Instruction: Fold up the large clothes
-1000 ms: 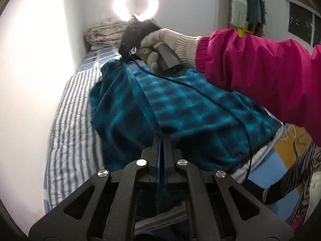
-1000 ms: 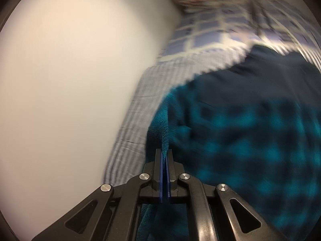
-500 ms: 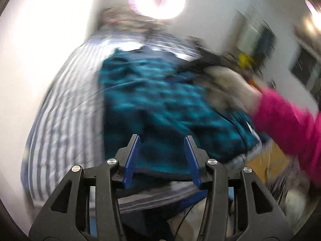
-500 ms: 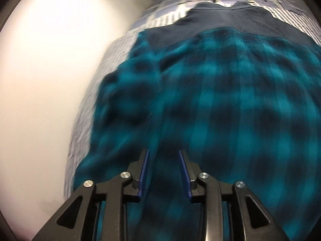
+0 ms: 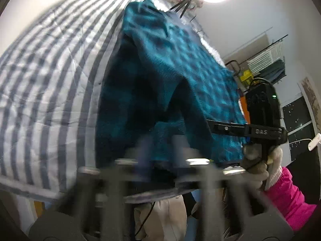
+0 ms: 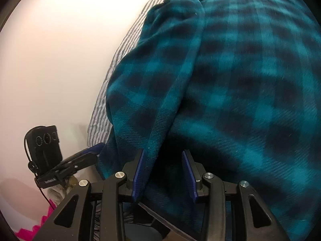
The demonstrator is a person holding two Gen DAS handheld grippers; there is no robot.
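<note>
a teal plaid garment (image 6: 230,84) lies spread on a bed with a striped sheet (image 5: 46,84) beside a pale wall (image 6: 56,50). the right tongs (image 6: 163,172) stand apart at the garment's near edge, a raised fold of cloth between the blue pads (image 6: 139,172), not clamped. the left tongs (image 5: 160,150) are blurred in their own view; they read as together, at the garment's near hem, and whether they pinch cloth cannot be told. a gloved hand (image 5: 258,166) in a pink sleeve (image 5: 286,196) holds the right handle.
</note>
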